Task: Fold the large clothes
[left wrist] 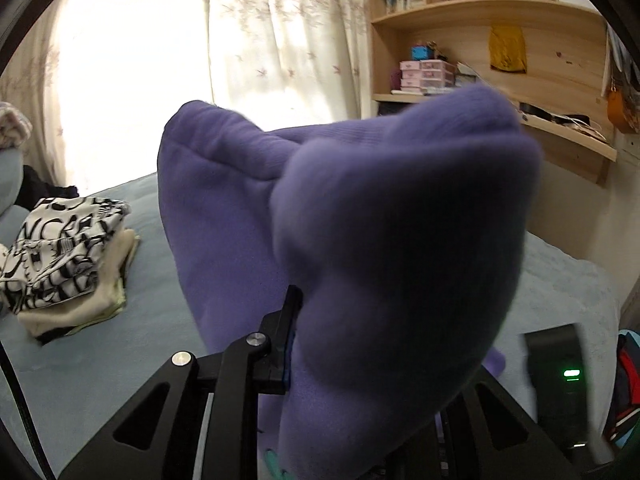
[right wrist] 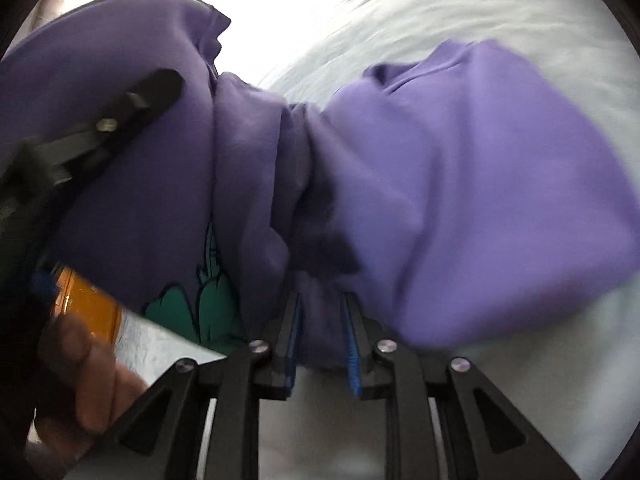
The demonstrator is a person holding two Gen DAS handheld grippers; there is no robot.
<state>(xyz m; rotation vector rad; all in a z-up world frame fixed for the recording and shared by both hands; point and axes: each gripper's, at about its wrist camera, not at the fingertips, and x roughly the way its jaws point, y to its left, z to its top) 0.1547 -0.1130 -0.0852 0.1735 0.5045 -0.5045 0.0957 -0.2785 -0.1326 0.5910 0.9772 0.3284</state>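
Note:
A large purple sweatshirt (left wrist: 380, 220) hangs bunched above the bed, filling the middle of the left wrist view. My left gripper (left wrist: 360, 320) is shut on it; only its left finger (left wrist: 288, 332) shows, the other is under cloth. In the right wrist view the same sweatshirt (right wrist: 460, 180) spreads over the bed, with a green print (right wrist: 212, 296) at its lower left. My right gripper (right wrist: 322, 316) is shut on a gathered fold, cloth filling the gap between the blue pads (right wrist: 352, 340). The left gripper's finger (right wrist: 140, 96) lies against the cloth at upper left.
A pale blue bed sheet (left wrist: 160, 280) lies below. A stack of folded clothes (left wrist: 68, 256) sits at the left. Curtains (left wrist: 280, 40) and wooden shelves (left wrist: 480, 12) stand behind. A black device with a green light (left wrist: 560, 376) is at lower right. A hand (right wrist: 92, 380) shows at lower left.

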